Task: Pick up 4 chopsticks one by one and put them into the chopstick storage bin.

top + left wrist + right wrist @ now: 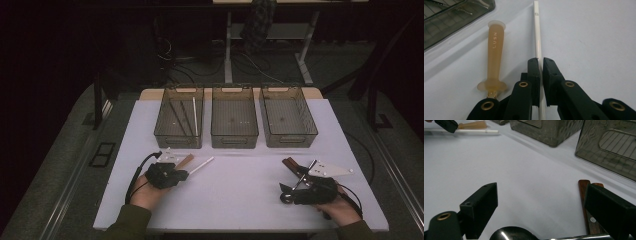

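My left gripper (184, 174) rests on the white table at the front left, shut on a thin white stick (202, 164) that points away to the right. In the left gripper view both black pads (534, 72) press the white stick (537, 37) near its end. A tan translucent handle (494, 55) marked LUSN lies just left of it, untouched. At the front right my right gripper (292, 192) stands open. Its jaws (544, 207) are wide apart over a metal spoon (511, 233), with a wooden-handled knife (586, 202) beside the right jaw.
Three smoky translucent bins stand in a row at the back of the table: left bin (160, 125) with several sticks inside, middle bin (235, 137), right bin (312, 125). White tabletop (240, 175) lies between my hands. Desk legs and cables stand on the floor beyond.
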The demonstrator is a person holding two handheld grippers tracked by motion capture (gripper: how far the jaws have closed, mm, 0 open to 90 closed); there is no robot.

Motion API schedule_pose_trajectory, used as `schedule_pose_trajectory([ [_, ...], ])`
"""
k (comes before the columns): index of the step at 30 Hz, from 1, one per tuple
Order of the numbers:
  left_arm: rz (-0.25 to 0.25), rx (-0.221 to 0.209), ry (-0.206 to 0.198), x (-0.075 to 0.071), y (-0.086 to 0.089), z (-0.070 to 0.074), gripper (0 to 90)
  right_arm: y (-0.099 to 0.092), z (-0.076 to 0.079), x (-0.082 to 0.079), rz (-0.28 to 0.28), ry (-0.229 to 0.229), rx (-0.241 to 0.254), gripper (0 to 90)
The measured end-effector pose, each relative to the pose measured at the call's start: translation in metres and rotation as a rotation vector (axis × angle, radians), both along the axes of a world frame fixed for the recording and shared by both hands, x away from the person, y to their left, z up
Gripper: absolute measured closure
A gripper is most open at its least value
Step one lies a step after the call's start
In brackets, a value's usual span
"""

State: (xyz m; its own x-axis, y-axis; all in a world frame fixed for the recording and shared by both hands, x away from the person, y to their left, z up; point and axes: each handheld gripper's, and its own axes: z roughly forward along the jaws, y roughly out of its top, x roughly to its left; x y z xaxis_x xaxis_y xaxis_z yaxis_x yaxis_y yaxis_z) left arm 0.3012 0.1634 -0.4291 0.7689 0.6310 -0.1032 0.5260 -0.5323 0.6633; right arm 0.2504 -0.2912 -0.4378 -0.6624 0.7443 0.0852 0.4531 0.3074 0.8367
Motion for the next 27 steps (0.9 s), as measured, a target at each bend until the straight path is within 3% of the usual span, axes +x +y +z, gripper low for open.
schedule_pose_trajectory([
  [14, 0.009, -0.059, -0.020, 0.000, 0.009, 0.015, 84.3, 0.001, -0.001, 0.000, 0.002, 0.001, 0.002, 11.5],
  [21, 0.004, -0.080, -0.020, 0.001, 0.010, 0.020, 84.4, 0.001, -0.001, 0.002, -0.002, 0.001, 0.048, 11.5],
  [27, -0.008, -0.102, -0.019, 0.001, 0.009, 0.025, 84.3, 0.004, -0.004, 0.005, 0.004, 0.010, 0.035, 11.5],
])
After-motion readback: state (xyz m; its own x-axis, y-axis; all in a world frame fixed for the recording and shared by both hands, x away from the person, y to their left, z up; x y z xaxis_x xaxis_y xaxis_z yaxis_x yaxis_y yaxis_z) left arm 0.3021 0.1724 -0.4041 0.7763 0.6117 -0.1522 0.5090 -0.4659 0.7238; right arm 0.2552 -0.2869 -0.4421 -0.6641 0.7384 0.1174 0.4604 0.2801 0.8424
